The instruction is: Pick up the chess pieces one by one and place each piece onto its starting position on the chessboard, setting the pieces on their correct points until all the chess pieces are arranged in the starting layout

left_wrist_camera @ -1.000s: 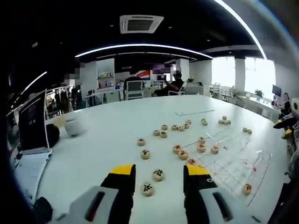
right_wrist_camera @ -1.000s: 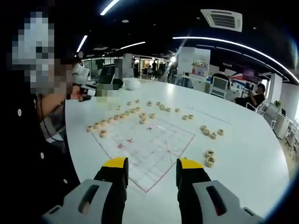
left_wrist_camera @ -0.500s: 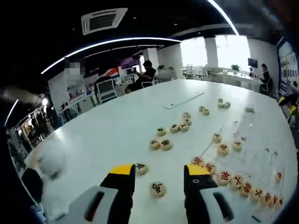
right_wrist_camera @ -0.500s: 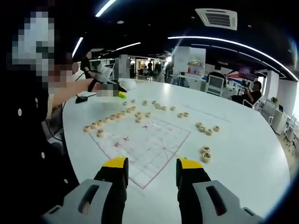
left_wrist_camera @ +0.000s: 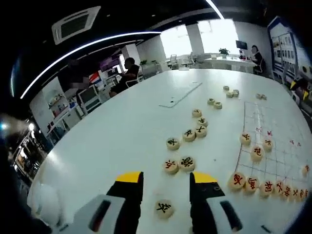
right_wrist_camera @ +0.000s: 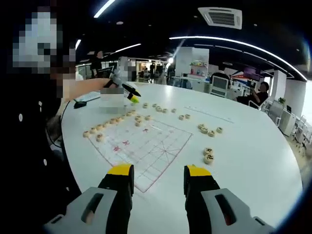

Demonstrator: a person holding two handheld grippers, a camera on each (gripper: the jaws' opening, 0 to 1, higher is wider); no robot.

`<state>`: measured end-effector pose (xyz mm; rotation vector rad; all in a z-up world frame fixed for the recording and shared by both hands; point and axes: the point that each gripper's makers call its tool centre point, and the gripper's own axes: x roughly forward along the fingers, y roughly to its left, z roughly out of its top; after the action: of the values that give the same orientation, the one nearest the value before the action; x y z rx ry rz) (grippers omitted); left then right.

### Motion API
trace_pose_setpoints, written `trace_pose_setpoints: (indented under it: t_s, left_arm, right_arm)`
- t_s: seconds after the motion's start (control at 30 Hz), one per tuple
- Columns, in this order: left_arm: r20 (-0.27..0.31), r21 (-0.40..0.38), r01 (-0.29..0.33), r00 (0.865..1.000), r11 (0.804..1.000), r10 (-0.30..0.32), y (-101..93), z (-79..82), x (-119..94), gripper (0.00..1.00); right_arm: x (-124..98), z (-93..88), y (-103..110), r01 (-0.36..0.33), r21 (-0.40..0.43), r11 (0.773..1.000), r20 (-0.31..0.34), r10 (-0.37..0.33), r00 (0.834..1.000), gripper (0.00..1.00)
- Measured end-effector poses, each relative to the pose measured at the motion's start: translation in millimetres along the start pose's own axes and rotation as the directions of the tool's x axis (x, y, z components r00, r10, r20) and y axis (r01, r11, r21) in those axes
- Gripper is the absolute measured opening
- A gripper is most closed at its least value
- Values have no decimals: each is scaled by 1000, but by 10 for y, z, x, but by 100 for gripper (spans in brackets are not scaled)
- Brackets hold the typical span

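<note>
My left gripper (left_wrist_camera: 165, 187) is open and low over the white table. One round wooden chess piece (left_wrist_camera: 164, 208) lies between its jaws, untouched. Two more pieces (left_wrist_camera: 179, 164) lie just ahead, and several others trail towards the far side. The chessboard (left_wrist_camera: 275, 141), a thin sheet with red lines, lies to the right with a row of pieces (left_wrist_camera: 252, 184) along its near edge. My right gripper (right_wrist_camera: 158, 178) is open and empty at the board's (right_wrist_camera: 146, 146) near corner. The left gripper (right_wrist_camera: 127, 92) also appears beyond the board, held in a hand. A pair of pieces (right_wrist_camera: 208, 155) lies right of the board.
A flat white sheet (left_wrist_camera: 179, 95) lies farther out on the table. A white rounded object (left_wrist_camera: 41, 204) sits near the table's left edge. A person in dark clothes (right_wrist_camera: 29, 146) stands close on the left. People sit at desks in the office behind.
The left gripper has swung and advanced over the loose pieces, so a different piece now lies between its jaws. The right gripper has hardly moved.
</note>
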<state>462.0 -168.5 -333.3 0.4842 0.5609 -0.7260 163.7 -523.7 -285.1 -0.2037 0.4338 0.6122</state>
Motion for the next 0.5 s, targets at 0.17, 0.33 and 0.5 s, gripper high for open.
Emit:
trace_pose_setpoints:
  t_s: [0.17,0.33,0.5]
  left_arm:
    - [-14,6,28,1000,1000,-28,-56,-17,139,39]
    - [-35,17,42,999,999,-41,-52,-71,197,38]
    - [-47,13,47,998,999,-46,-51,-96,249,37]
  right_arm:
    - [-21,-17,-44,16,9,1000,-3,-16,1000,42]
    - [-31,-26,-65,26,15,1000,-2,-26,1000,42]
    - [-35,-44,-70,32,18,999,-5,-32,999,42]
